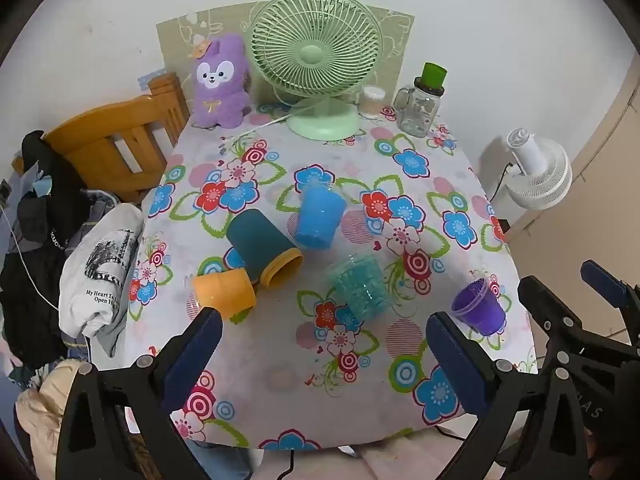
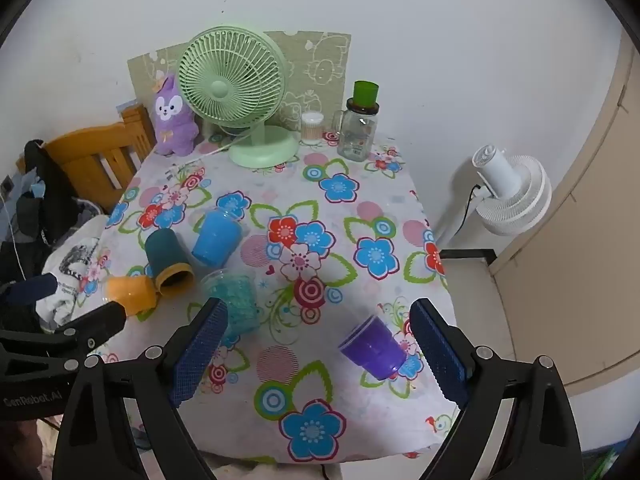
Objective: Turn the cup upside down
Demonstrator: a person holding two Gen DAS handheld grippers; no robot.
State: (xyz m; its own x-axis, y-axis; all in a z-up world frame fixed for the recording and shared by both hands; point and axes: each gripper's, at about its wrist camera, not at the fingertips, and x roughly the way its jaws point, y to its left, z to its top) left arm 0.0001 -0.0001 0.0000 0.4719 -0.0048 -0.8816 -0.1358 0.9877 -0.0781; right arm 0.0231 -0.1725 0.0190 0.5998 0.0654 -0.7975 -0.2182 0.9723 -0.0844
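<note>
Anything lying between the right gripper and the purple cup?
No. In the right wrist view the purple cup lies just ahead of the open right gripper, toward its right finger, with only bare floral tablecloth between.

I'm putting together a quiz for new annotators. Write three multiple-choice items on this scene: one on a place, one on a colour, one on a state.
1. Where on the table does the purple cup lie, seen from the right wrist?
A. near end, right side
B. far end, left side
C. far end, middle

2. What colour is the rim of the dark teal cup?
A. orange
B. white
C. red

3. How does the left claw stand?
A. shut on a cup
B. open, holding nothing
C. shut, empty

Answers:
1 A: it lies close to the right claw, by the table's right edge.
2 A: an orange band rings its opening.
3 B: its fingers are spread wide with only tablecloth between them.
</note>
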